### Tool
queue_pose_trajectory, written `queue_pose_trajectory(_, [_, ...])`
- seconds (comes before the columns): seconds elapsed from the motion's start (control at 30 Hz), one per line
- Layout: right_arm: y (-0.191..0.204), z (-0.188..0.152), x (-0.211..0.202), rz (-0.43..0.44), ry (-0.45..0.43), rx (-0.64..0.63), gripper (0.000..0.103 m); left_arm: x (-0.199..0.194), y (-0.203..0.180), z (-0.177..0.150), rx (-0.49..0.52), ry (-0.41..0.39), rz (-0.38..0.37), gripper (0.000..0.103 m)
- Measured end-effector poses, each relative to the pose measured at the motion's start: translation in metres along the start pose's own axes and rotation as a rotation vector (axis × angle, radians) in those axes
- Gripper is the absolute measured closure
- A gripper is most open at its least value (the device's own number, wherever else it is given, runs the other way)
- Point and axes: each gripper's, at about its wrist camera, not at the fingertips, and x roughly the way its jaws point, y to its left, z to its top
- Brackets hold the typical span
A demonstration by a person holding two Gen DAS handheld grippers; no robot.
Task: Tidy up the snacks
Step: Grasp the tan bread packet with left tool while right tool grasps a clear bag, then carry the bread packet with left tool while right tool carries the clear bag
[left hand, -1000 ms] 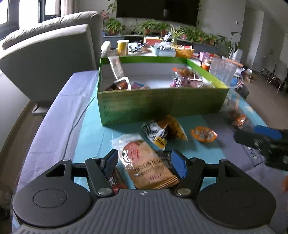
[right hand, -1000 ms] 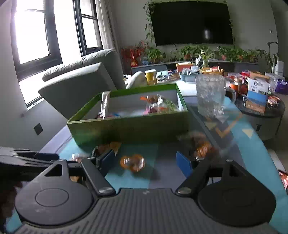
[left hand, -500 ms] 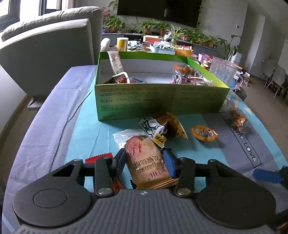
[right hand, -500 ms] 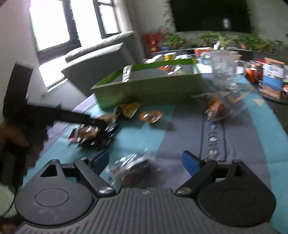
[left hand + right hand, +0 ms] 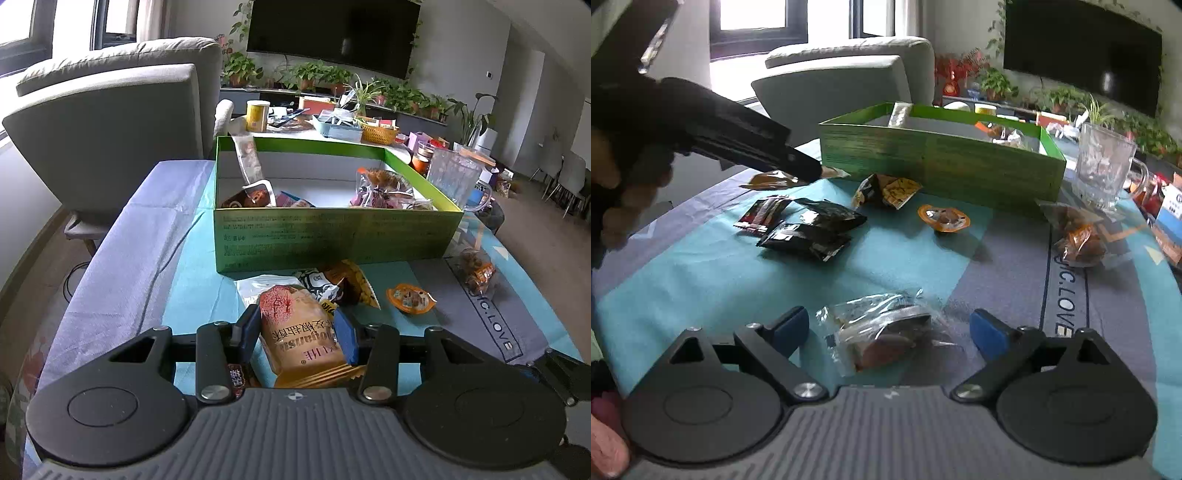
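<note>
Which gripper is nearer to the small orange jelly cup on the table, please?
Left, though only by a rough judgement. The left gripper, shut on a tan snack packet, sits just left of the jelly cup. The right gripper stands open around a clear wrapped snack, further back.

green box (image 5: 942, 166): 1 | glass mug (image 5: 1104, 173): 1 | black snack packets (image 5: 812, 229): 2 | orange jelly cup (image 5: 943, 218): 1 | tan snack packet (image 5: 306, 336): 1 | clear-wrapped pastry (image 5: 882, 332): 1
</note>
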Motion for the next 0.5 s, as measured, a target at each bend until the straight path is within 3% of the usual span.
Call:
queue_pose_trajectory(0.33, [-0.009,0.005,-0.004,-0.029,-0.012,0.04,0.058,-0.001,-0.003,0.001,0.0,-0.004,-0.003,0.062])
queue_pose_trajectory(0.5, [-0.015,0.011,-0.012,-0.035,-0.057,0.068,0.058,-0.005,-0.005,0.005,0.005,-0.025,-0.005,0.062])
